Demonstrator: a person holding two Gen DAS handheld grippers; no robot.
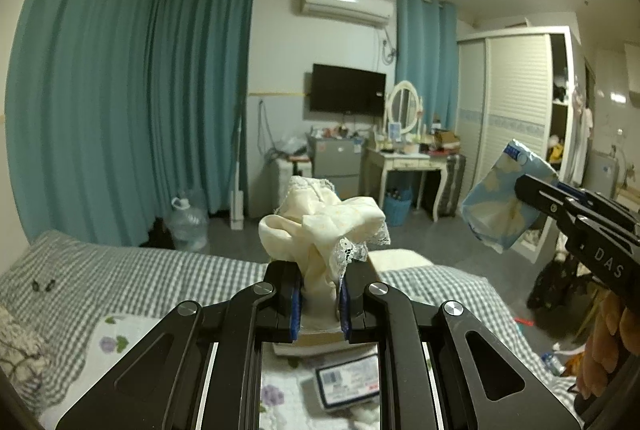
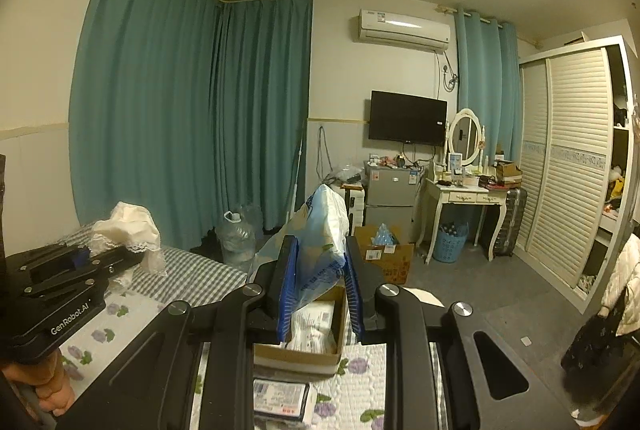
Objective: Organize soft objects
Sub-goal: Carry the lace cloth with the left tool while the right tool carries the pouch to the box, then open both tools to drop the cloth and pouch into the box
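My left gripper [image 1: 319, 304] is shut on a cream cloth with lace trim [image 1: 324, 230] and holds it up above the bed; the cloth also shows in the right wrist view [image 2: 126, 228] at the left. My right gripper [image 2: 316, 290] is shut on a blue and white soft plastic pack [image 2: 316, 242], held above an open cardboard box [image 2: 298, 352] on the bed. In the left wrist view the pack [image 1: 502, 202] hangs at the right, in the right gripper's fingers [image 1: 536, 192].
The bed has a grey checked sheet [image 1: 140, 270] and a flowered quilt [image 2: 360, 370]. A flat labelled packet [image 2: 280, 398] lies in front of the box. Another cardboard box [image 2: 384, 254], a water jug [image 2: 236, 234], a dressing table [image 2: 464, 198] and a wardrobe [image 2: 568, 166] stand beyond.
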